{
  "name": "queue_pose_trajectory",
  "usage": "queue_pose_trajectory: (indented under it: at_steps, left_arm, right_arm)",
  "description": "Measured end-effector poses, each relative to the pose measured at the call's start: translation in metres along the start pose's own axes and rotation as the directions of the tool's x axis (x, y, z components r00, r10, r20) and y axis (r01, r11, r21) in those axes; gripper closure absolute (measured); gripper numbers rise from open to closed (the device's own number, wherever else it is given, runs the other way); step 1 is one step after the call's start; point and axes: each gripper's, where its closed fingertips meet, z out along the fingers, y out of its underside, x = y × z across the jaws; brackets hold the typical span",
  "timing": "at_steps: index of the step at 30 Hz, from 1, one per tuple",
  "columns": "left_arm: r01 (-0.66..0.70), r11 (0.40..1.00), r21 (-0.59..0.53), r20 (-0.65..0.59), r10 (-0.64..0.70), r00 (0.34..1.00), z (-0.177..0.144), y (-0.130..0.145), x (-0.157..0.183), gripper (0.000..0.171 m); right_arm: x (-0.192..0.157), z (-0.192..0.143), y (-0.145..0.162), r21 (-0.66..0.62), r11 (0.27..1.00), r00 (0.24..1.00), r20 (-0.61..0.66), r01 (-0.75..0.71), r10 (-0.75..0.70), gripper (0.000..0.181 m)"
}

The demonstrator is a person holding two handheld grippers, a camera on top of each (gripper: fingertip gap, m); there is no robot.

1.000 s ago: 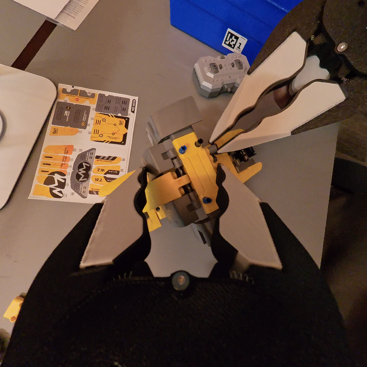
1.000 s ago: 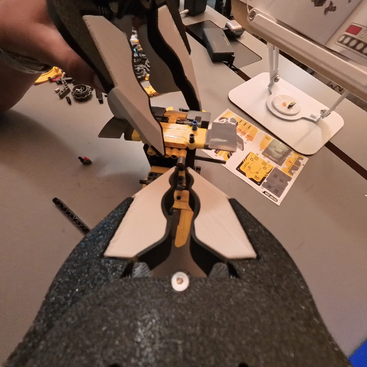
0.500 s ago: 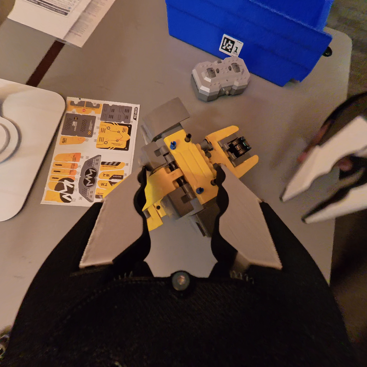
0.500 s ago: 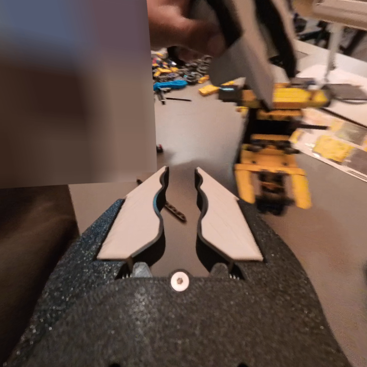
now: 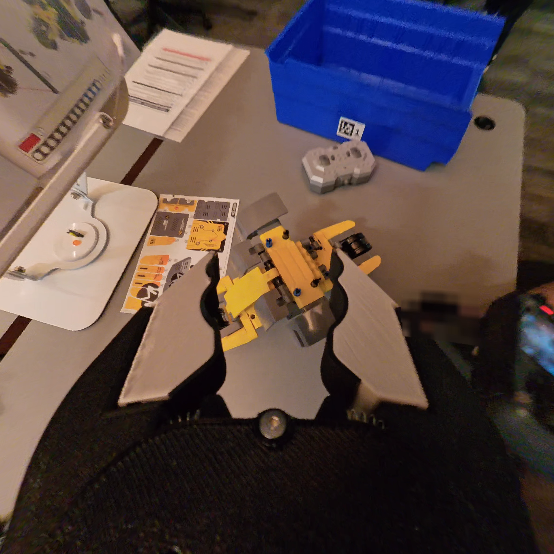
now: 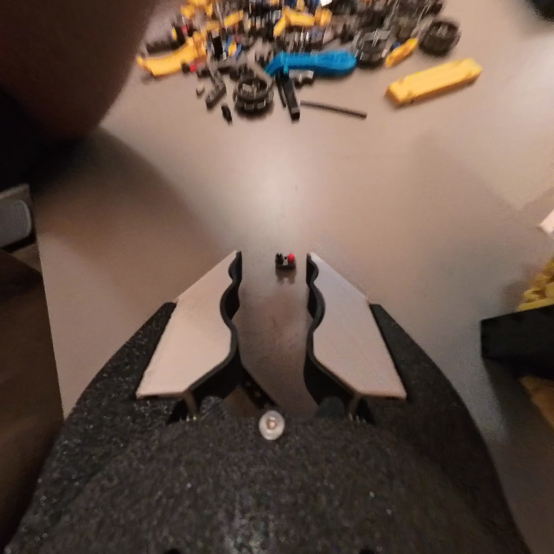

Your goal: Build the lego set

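Note:
My left gripper (image 5: pixel 275 254) is shut on a yellow and grey brick model (image 5: pixel 284 278), one finger on each side of its body. The model's yellow prongs and a small black wheel (image 5: pixel 356 244) point away toward the blue bin. My right gripper (image 6: pixel 273 256) is open and empty, low over the grey table (image 6: pixel 299 186). A tiny black and red piece (image 6: pixel 284 260) lies on the table just beyond its tips, nearer the right finger (image 6: pixel 344 329). The model shows only as a yellow blur at the right edge of the right wrist view (image 6: pixel 539 287).
A blue bin (image 5: pixel 374 75), a grey block (image 5: pixel 338 168), a sticker sheet (image 5: pixel 186 239), a white stand base (image 5: pixel 69 269) and papers (image 5: pixel 180 81) lie around the model. In the right wrist view, a pile of loose parts lies far ahead, with a blue cable (image 6: pixel 311 61), a yellow beam (image 6: pixel 434 81) and a black axle (image 6: pixel 332 109). About 20 cm separates my left fingertips from my right. The black axle (image 6: pixel 332 109) is closer to my right gripper, around 15 cm from its tips; the left tips are 25 cm off.
My right gripper let go of the model's front, opened and swung away to face the pile of loose parts. My left gripper kept hold of the model and drew back.

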Motion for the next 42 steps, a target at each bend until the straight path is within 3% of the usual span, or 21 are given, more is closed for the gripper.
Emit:
queue_pose_trajectory:
  at_steps: [8, 10, 14, 20, 25, 30, 35, 40, 42]
  left_arm:
    - [0.013, 0.997, 0.079, 0.006, -0.013, 1.000, -0.025, -0.015, -0.005, 0.102]
    - [0.027, 0.995, 0.095, -0.005, -0.027, 1.000, -0.027, -0.018, -0.002, 0.103]
    - [0.063, 0.994, 0.094, -0.081, -0.055, 0.995, -0.028, -0.018, 0.011, 0.107]
    - [0.077, 0.991, 0.113, -0.140, -0.061, 0.988, -0.028, -0.021, 0.022, 0.107]
    - [0.113, 0.988, 0.102, -0.263, -0.083, 0.961, -0.024, -0.021, 0.042, 0.109]
    - [0.169, 0.985, 0.046, -0.517, -0.121, 0.847, -0.020, -0.018, 0.087, 0.115]
    - [0.200, 0.980, -0.013, -0.660, -0.159, 0.734, -0.017, -0.015, 0.120, 0.123]
    - [0.243, 0.970, -0.015, -0.717, -0.179, 0.674, -0.020, -0.020, 0.132, 0.128]
    - [0.231, 0.973, -0.016, -0.715, -0.172, 0.677, -0.020, -0.019, 0.134, 0.148]
  right_arm:
    - [0.005, 0.008, 0.008, -0.072, 0.996, 0.997, -0.057, 0.051, -0.055, 0.152]
    - [0.004, 0.008, 0.006, -0.060, 0.996, 0.995, -0.063, 0.069, -0.073, 0.166]
    - [0.006, -0.006, -0.008, 0.044, 0.992, 0.983, -0.149, 0.119, -0.111, 0.167]
    - [0.030, -0.063, -0.014, 0.239, 0.970, 0.967, -0.255, 0.053, 0.010, 0.167]
    - [0.060, -0.128, -0.016, 0.402, 0.916, 0.945, -0.295, -0.012, 0.141, 0.167]
    - [0.074, -0.179, -0.026, 0.466, 0.877, 0.890, -0.441, 0.118, 0.115, 0.167]
    - [0.069, -0.211, -0.044, 0.443, 0.843, 0.806, -0.592, 0.304, 0.020, 0.167]
    - [0.067, -0.214, -0.049, 0.292, 0.859, 0.696, -0.711, 0.420, -0.099, 0.167]
    - [0.066, -0.211, -0.050, 0.234, 0.859, 0.654, -0.743, 0.456, -0.145, 0.167]
